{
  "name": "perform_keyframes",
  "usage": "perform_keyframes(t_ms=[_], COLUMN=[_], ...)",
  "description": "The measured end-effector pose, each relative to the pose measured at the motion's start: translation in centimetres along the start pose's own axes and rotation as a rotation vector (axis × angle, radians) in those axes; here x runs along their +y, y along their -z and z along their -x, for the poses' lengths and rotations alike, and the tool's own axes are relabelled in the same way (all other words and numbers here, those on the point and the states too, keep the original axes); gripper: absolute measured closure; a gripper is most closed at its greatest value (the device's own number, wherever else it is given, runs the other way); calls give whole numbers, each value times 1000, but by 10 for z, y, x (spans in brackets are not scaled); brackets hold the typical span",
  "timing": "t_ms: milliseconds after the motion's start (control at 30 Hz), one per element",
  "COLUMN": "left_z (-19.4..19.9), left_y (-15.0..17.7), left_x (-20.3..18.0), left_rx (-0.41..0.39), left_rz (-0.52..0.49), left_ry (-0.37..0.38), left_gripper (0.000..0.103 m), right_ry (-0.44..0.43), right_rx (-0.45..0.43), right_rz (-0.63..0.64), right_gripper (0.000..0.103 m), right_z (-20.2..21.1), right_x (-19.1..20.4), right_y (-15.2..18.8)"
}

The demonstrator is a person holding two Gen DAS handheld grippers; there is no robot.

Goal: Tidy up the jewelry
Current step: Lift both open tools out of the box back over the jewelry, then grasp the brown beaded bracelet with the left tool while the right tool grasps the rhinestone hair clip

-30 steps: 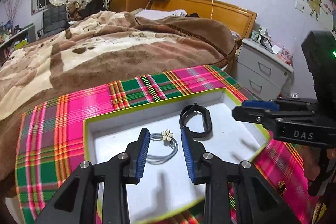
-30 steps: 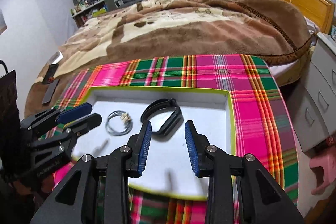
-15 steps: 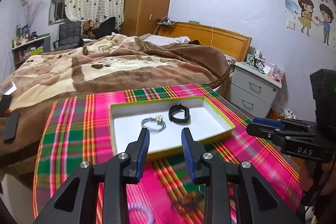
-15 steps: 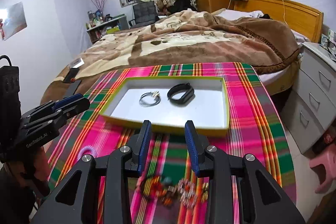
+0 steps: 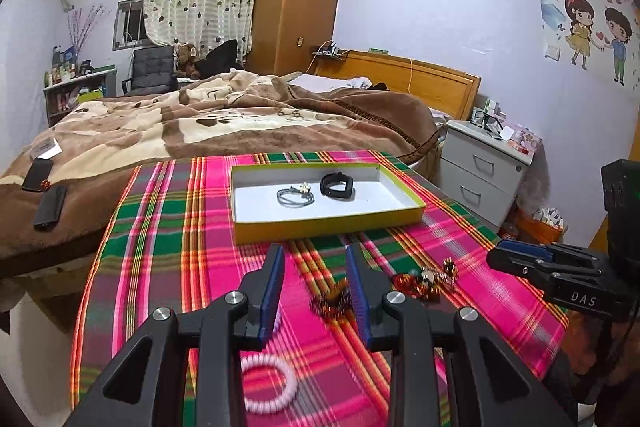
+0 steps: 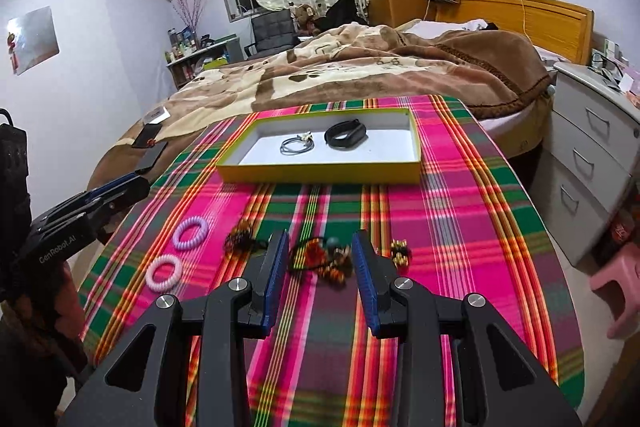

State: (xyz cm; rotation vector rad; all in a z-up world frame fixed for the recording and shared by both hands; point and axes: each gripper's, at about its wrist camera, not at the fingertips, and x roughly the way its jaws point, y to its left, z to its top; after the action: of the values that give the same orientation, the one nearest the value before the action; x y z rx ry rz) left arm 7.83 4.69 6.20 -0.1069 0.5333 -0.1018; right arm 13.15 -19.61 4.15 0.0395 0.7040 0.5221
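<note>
A yellow-rimmed white tray [image 5: 404, 219] [image 6: 320, 173] lies on the plaid cloth, holding a grey hair tie with a flower [image 5: 296, 194] [image 6: 297, 144] and a black band [image 5: 337, 184] [image 6: 346, 134]. Nearer me lie a pink coil tie [image 5: 267, 382] [image 6: 164, 272], a lilac coil tie [image 6: 191, 226], a dark beaded piece [image 5: 331, 300] [image 6: 240, 237], a beaded cluster [image 5: 420, 281] [image 6: 323, 258] and small gold pieces [image 5: 449, 267] [image 6: 400, 251]. My left gripper [image 5: 316, 267] is open above the cloth, holding nothing. My right gripper [image 6: 320, 254] is open over the cluster.
The plaid-covered table [image 6: 460, 195] ends at a bed with a brown blanket [image 5: 224, 123]. Phones and a remote [image 5: 50, 205] lie on the blanket at left. A grey nightstand [image 5: 484, 167] stands to the right, with a pink stool [image 6: 618, 287] below it.
Both grippers have drawn back from over the tray toward the near side of the table and risen; the loose pieces on the cloth have come into view. Both stay open.
</note>
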Motion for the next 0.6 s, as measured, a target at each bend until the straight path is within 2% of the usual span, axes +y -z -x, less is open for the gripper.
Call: perform_keyframes(t_ms=[367,600], left_z=[15,12], left_y=[30,32], left_x=[-7,-10], left_rx=[37,39], left_rz=[-15,-26], left_ry=[-8,1], left_gripper=[72,72], right_ry=[19,20], right_rx=[12,20], right_rz=[-14,-19], right_gripper=[69,69], right_z=[15,12], right_x=[-4,-5], right_y=[28,31])
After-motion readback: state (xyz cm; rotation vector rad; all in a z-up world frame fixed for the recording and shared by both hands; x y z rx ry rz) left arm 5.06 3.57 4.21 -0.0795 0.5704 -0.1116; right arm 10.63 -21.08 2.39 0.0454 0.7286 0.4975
